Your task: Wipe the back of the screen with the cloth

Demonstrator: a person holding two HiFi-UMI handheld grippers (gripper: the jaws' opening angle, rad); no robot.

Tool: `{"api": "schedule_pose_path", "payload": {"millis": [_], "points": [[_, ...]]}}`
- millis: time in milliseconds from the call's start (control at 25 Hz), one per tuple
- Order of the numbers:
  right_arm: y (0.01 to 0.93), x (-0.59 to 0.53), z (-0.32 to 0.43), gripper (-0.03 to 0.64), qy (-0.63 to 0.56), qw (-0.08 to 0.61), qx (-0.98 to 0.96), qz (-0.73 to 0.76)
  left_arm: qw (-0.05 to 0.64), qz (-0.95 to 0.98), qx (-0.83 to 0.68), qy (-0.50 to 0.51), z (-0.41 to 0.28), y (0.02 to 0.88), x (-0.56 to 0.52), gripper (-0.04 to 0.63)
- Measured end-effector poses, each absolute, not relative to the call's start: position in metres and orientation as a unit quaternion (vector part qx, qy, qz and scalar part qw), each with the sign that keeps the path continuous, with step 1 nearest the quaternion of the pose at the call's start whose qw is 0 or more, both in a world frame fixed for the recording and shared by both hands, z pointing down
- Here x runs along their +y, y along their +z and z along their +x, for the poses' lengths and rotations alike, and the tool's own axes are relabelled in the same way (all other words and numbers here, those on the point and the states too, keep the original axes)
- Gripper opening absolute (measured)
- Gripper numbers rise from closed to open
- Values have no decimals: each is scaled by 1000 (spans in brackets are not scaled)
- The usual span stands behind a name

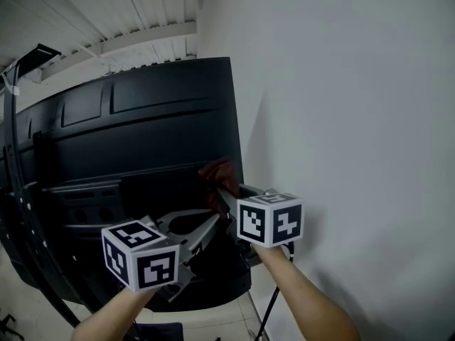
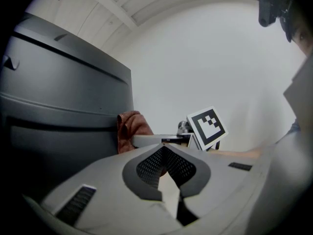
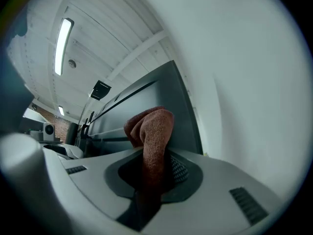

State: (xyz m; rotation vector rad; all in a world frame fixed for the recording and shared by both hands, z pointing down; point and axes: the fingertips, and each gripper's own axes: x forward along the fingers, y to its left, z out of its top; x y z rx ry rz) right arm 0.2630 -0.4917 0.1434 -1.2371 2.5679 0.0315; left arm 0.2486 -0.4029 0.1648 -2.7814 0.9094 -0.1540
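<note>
A reddish-brown cloth (image 3: pixel 151 131) stands bunched and upright, clamped between the jaws of the right gripper (image 3: pixel 154 155), in front of the dark back of a large screen (image 1: pixel 142 148). In the head view the cloth (image 1: pixel 219 177) lies against that back panel close to its right edge, about halfway up. A white wall (image 1: pixel 355 119) runs just beside the edge.

The left gripper (image 1: pixel 211 224) hangs lower and slightly to the left, its jaws drawn together on nothing and its tip near the right gripper (image 1: pixel 226 195). From its own camera the closed jaws point past the screen's edge toward the cloth (image 2: pixel 130 129).

Each gripper carries a white cube printed with black square markers — the only print in view. A long ceiling lamp (image 3: pixel 63 43) glows above the screen in the right gripper view.
</note>
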Motion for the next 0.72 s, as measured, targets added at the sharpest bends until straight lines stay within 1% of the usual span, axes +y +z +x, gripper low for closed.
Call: {"api": "schedule_pose_path", "payload": {"millis": [120, 360, 560, 720], "points": [[146, -495, 273, 61, 7, 143, 886, -440, 102, -947, 301, -51, 258, 168, -404, 9], [155, -473, 259, 61, 33, 148, 890, -429, 109, -947, 299, -40, 250, 173, -393, 9], [185, -442, 216, 61, 35, 183, 903, -388, 135, -933, 331, -47, 210, 206, -384, 9], [224, -432, 171, 61, 21, 189, 911, -366, 133, -914, 379, -59, 160, 242, -381, 11]]}}
